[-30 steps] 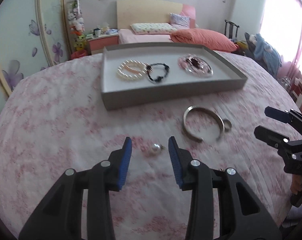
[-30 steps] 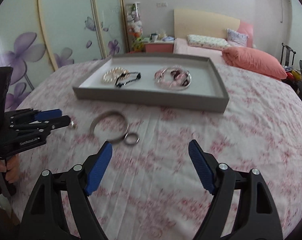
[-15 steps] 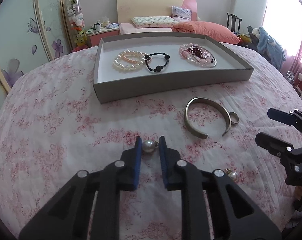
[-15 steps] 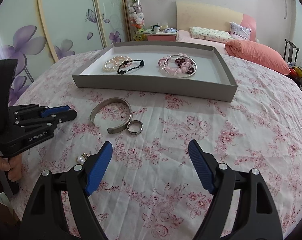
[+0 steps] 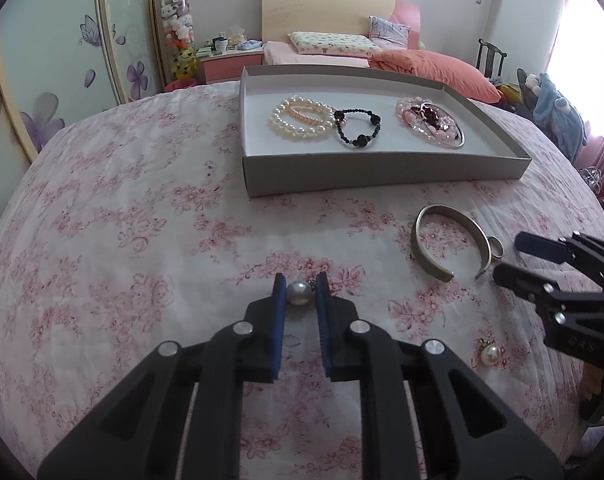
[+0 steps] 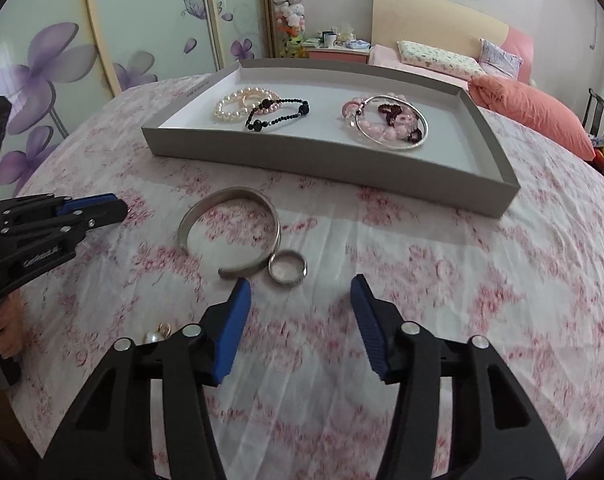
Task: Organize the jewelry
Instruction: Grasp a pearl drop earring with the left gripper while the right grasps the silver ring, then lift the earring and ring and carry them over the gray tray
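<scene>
My left gripper (image 5: 299,292) is shut on a pearl earring (image 5: 299,293), held between its blue pads just above the floral cloth. A second pearl earring (image 5: 489,355) lies on the cloth to the right; it also shows in the right wrist view (image 6: 153,337). A silver cuff bangle (image 6: 230,236) and a silver ring (image 6: 288,272) lie in front of my right gripper (image 6: 300,300), which is open and empty. The grey tray (image 6: 341,168) beyond holds pearl bracelets (image 6: 242,103), a black bead bracelet (image 6: 276,114) and pink bead bracelets with a silver bangle (image 6: 389,126).
The table is round, covered with a pink floral cloth (image 5: 122,240). My left gripper shows at the left edge of the right wrist view (image 6: 54,224). A bed with an orange pillow (image 5: 433,70) stands behind the table.
My left gripper closed on the pearl earring and lifted slightly. My right gripper moved forward toward the ring and cuff bangle, staying open.
</scene>
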Demonstrator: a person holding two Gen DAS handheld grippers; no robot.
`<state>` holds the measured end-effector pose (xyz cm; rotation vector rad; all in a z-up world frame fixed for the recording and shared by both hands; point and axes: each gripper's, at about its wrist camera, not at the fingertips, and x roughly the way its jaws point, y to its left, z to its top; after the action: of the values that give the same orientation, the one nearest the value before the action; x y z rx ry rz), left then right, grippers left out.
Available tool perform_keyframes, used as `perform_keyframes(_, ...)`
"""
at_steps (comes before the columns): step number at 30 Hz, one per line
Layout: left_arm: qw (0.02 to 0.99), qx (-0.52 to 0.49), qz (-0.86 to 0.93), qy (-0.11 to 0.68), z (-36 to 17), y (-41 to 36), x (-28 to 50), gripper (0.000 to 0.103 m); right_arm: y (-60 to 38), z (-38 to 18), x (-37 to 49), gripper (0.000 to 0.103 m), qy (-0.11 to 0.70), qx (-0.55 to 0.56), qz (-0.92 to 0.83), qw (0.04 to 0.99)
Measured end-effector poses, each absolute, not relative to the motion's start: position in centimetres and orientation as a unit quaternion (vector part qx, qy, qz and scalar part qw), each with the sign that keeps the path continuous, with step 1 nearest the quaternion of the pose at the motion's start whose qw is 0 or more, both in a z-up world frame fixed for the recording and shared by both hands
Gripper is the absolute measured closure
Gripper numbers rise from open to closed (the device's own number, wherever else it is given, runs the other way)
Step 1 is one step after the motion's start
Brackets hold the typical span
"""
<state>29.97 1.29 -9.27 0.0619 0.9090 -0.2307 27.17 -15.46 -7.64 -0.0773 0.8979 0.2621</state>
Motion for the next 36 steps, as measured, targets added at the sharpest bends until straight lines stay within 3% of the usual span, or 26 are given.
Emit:
perform_keyframes(5, 0.892, 0.03, -0.111, 0.438, -9.3, 1.3, 29.9, 0.087, -15.3, -7.6, 27.9, 0.061, 0.43, -0.045, 0.13, 0.892)
perform_keyframes(9, 0.892, 0.03, -0.111, 0.438, -9.3, 1.3, 29.9, 0.087, -15.5, -7.5, 27.9, 0.08, 0.428, -0.044, 0.135, 0.892)
perform_keyframes(23, 0.893, 0.018, -0.111, 0.437, -9.1, 1.3, 29.5, 0.087, -20.4, -6.6, 26.4, 0.08, 0.409, 0.03, 0.08, 0.909)
perform_keyframes(36, 0.923, 0.005, -0.106, 0.369, -5.2, 0.2, 27.3, 0.087, -19.8, -1.6, 24.4, 0.08, 0.296, 0.025, 0.071, 0.952)
